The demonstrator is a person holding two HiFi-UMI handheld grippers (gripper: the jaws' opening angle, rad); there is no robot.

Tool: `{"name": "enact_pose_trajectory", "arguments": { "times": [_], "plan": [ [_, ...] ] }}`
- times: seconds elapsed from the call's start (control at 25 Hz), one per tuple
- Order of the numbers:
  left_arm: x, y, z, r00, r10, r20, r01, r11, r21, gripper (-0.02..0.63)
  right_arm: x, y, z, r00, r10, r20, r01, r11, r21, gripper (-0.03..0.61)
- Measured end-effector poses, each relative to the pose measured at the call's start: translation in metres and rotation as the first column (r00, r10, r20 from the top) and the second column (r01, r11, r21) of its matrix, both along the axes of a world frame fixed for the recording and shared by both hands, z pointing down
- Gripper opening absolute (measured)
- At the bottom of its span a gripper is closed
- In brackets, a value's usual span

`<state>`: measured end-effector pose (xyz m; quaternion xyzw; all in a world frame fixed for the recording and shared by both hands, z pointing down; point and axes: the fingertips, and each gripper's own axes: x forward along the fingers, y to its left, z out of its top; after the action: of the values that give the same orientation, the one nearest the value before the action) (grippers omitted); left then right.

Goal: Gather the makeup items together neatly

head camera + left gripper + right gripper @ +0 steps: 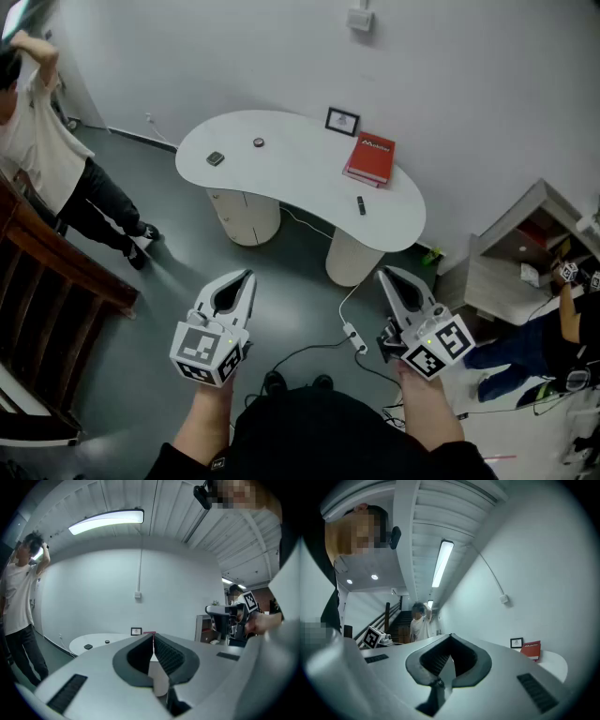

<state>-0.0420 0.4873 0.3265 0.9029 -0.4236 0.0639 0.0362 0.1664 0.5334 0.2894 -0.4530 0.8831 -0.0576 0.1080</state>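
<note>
Closest up are the two tools, held low over the floor: left tool (247,276) and right tool (384,273), both with jaws pressed together on nothing. The makeup is well apart from them, over on the white tabletop (291,183). A dark compact (216,158) and a small round pot (258,142) sit near its left end, and a dark stick (361,204) lies toward the right, near a red book (370,159). Only the head view catches all three. The left gripper view gets the compact and pot but no stick. The right gripper view just shows the book, a frame (516,642), stairs (391,620) and a person (420,625).
</note>
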Motion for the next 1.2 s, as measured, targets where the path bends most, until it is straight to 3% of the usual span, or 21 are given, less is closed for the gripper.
{"name": "enact_pose_trajectory", "arguments": {
  "times": [0.52,0.72,1.2],
  "plan": [
    [0.027,0.018,-0.002,1.0,0.014,0.009,-0.014,1.0,-0.002,0.014,0.02,0.018,0.0,1.0,-0.011,0.012,0.011,1.0,0.0,0.034],
    [0.043,0.032,0.005,1.0,0.022,0.011,-0.022,1.0,-0.018,0.014,0.029,0.036,0.005,0.996,-0.084,0.044,0.084,0.996,-0.007,0.034],
    [0.061,0.04,0.023,1.0,-0.009,0.0,0.009,0.998,-0.056,0.014,0.058,0.039,0.03,0.99,-0.107,0.09,0.114,0.99,-0.077,0.035]
  ]
}}
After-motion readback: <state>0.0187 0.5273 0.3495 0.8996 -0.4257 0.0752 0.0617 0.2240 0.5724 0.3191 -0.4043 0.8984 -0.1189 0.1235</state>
